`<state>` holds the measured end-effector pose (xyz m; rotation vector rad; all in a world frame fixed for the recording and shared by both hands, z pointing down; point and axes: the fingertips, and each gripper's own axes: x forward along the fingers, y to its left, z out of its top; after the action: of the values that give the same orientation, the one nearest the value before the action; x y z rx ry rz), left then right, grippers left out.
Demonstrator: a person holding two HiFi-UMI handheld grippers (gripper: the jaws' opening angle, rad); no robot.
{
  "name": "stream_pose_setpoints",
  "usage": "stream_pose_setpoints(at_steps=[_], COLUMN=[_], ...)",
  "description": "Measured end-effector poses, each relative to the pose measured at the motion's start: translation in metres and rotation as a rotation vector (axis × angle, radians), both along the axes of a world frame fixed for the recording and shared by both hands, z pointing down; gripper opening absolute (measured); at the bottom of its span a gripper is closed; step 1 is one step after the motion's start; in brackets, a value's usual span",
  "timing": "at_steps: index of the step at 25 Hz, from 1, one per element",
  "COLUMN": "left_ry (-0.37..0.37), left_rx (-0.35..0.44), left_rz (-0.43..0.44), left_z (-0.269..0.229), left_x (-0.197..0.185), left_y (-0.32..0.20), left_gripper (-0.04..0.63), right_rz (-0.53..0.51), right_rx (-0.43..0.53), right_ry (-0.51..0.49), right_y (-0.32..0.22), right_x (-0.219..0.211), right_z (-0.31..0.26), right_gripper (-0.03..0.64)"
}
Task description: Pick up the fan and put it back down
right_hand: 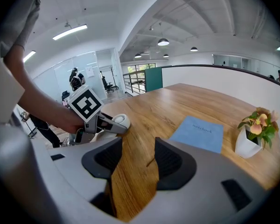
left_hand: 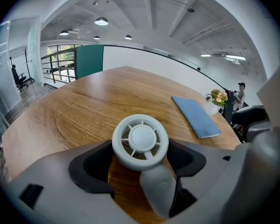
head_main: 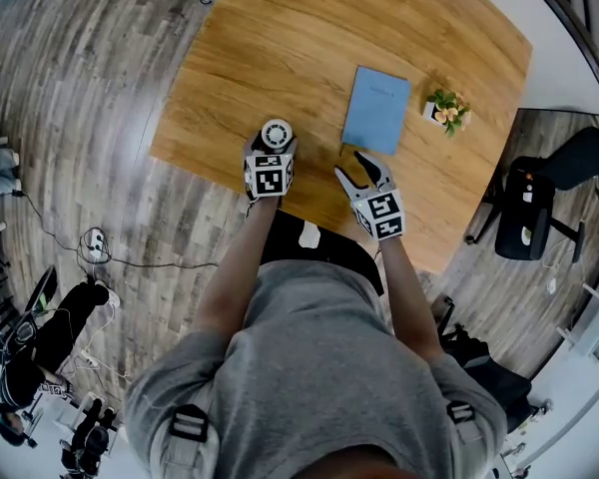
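Note:
The fan (left_hand: 140, 141) is small and light grey, with a round grilled head and a short handle that points back toward the camera. In the left gripper view its head sits between the two black pads, which touch its rim on both sides. From the head view, the left gripper (head_main: 275, 148) holds the fan (head_main: 277, 133) near the front edge of the wooden table (head_main: 280, 48). I cannot tell whether the fan rests on the wood. The right gripper (head_main: 357, 168) hovers to the right, open, with only bare wood between its jaws (right_hand: 137, 160). The right gripper view also shows the fan (right_hand: 121, 121).
A blue notebook (head_main: 377, 109) lies beyond the right gripper, and a small white pot of flowers (head_main: 446, 111) stands to its right. A black office chair (head_main: 527, 208) stands off the table's right side. Cables and a plug strip (head_main: 95, 242) lie on the floor at left.

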<state>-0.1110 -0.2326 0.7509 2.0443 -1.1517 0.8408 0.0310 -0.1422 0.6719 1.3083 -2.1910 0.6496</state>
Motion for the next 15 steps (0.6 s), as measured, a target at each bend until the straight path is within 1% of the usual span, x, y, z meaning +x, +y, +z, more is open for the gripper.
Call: stream_pose_setpoints(at_steps=[2, 6, 11, 15], left_ry=[0.018, 0.080, 0.084, 0.090], left_rx=[-0.005, -0.019, -0.001, 0.021], left_rz=[0.007, -0.038, -0.039, -0.071], left_z=[0.000, -0.007, -0.020, -0.034], left_x=[0.001, -0.003, -0.014, -0.036], left_y=[0.000, -0.002, 0.004, 0.009], left_gripper=[0.373, 0.373, 0.373, 0.373], right_rz=[-0.002, -0.008, -0.010, -0.029], right_rx=[0.001, 0.011, 0.025, 0.055], right_ry=[0.001, -0.001, -0.001, -0.023], right_y=[0.002, 0.003, 0.008, 0.009], right_x=[-0.002, -0.005, -0.009, -0.019], right_z=[0.000, -0.004, -0.012, -0.022], right_gripper=[0.225, 0.225, 0.225, 0.211])
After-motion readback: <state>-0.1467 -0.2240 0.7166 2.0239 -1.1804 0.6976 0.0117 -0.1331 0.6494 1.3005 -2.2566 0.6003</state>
